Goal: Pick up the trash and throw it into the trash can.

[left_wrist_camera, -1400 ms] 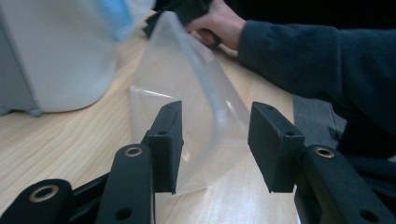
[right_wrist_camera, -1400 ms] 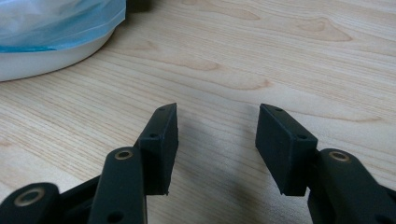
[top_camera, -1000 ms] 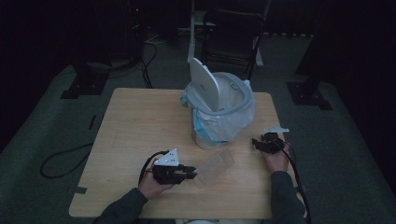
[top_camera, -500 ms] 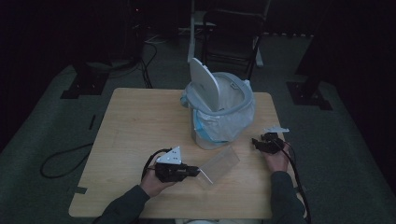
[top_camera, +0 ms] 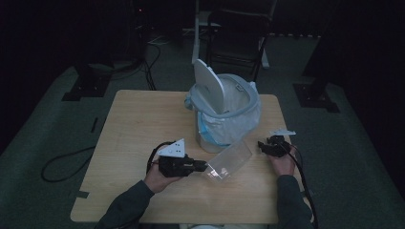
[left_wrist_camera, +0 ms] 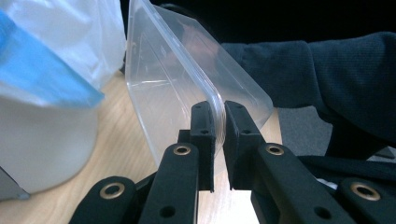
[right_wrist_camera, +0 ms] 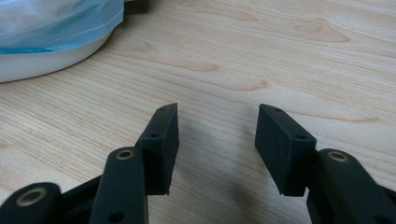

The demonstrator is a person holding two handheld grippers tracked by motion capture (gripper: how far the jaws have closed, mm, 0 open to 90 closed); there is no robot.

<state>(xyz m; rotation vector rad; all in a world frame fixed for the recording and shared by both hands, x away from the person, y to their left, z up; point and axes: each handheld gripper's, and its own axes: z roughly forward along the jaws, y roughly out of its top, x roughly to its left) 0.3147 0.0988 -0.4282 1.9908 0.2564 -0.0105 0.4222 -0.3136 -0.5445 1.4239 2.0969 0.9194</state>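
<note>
Centrally in the high view, a wooden counter (top_camera: pixel 143 124) is seen carrying a white bin (top_camera: pixel 224 112) lined with a pale blue-edged bag (top_camera: pixel 234 125), its lid (top_camera: pixel 208 85) raised upright at the bin's left. Below the bin, just right of frame centre, a clear plastic tub (top_camera: pixel 230 160) is held tilted off the counter by the left tongs (top_camera: pixel 204 166), which enter from the lower left. In the left gripper view the left tongs (left_wrist_camera: pixel 219 140) are shown clenched on the tub (left_wrist_camera: pixel 173 88), its curved rim pinched between the two black pads; the bag (left_wrist_camera: pixel 51 51) and bin wall lie at the left of that frame, and a dark sleeve (left_wrist_camera: pixel 336 74) at the right. At the right edge of the counter in the high view, the right tongs (top_camera: pixel 263 145) are held low, well apart from the tub. In the right gripper view the right tongs (right_wrist_camera: pixel 217 140) are shown released, jaws spread over bare wood, with the bin's base (right_wrist_camera: pixel 46 58) at upper left.
</note>
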